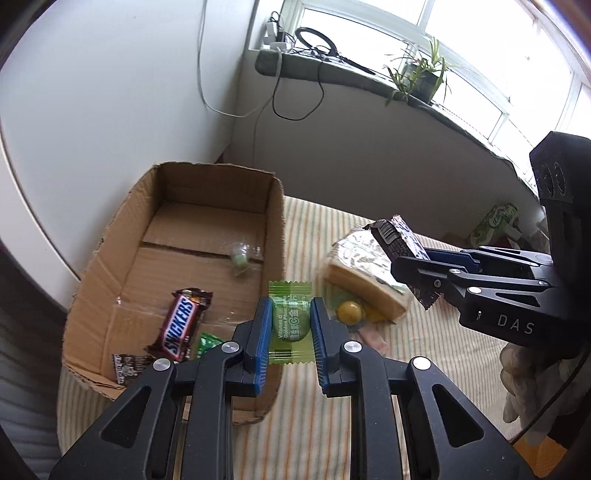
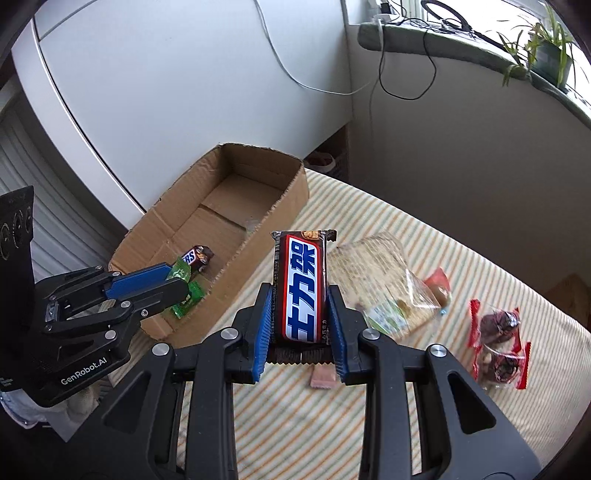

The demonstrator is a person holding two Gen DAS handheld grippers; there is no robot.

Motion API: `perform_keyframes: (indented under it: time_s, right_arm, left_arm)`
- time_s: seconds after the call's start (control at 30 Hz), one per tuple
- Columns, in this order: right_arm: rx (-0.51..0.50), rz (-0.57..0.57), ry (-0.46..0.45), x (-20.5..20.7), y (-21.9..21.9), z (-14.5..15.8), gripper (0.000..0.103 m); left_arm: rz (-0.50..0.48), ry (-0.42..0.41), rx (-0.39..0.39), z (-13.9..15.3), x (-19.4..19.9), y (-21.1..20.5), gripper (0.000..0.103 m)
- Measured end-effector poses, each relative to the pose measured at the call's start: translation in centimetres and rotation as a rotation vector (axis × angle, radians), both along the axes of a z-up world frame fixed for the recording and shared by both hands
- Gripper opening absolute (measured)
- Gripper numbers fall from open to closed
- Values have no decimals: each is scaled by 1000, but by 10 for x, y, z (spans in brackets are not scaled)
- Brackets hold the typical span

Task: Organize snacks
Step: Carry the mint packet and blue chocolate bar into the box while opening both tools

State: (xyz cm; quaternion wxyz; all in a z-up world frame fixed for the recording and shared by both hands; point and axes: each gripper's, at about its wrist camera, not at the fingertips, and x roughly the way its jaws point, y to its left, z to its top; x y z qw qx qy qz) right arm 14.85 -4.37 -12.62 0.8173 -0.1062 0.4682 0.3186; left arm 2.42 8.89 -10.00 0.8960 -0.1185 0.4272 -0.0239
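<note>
Left tongs (image 1: 288,328) clamping green candy (image 1: 290,321), right tongs (image 2: 300,325) clamping chocolate bar (image 2: 300,288), beside box (image 2: 258,221)

Two close wrist views down along the tongs, both sharing cardboard box (image 1: 207,236) and striped cloth (image 2: 295,413).

We see daylight flooding through the window (image 1: 461,33), which blows out white; fisheye edges bend and darken, and the cracker pack (image 2: 384,280) looks perhaps motion-blurred.
</note>
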Motion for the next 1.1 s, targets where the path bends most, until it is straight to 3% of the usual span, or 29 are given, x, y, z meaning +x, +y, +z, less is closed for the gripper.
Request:
perform_keyframes:
  time_s: [0.37, 0.7, 1.07, 1.1]
  right_arm:
    - [-10, 105, 1, 12, 65, -4, 29]
    - [-28, 160, 18, 13, 99, -13, 29]
    - [-15, 174, 11, 14, 105, -9, 30]
    - [-17, 173, 5, 14, 105, -8, 36]
  left_arm:
    - [153, 3, 4, -5, 2, 58, 19]
    - [188, 11, 34, -9, 6, 77, 19]
    - [203, 19, 34, -9, 8, 82, 20]
    - [202, 22, 36, -8, 9, 81, 21]
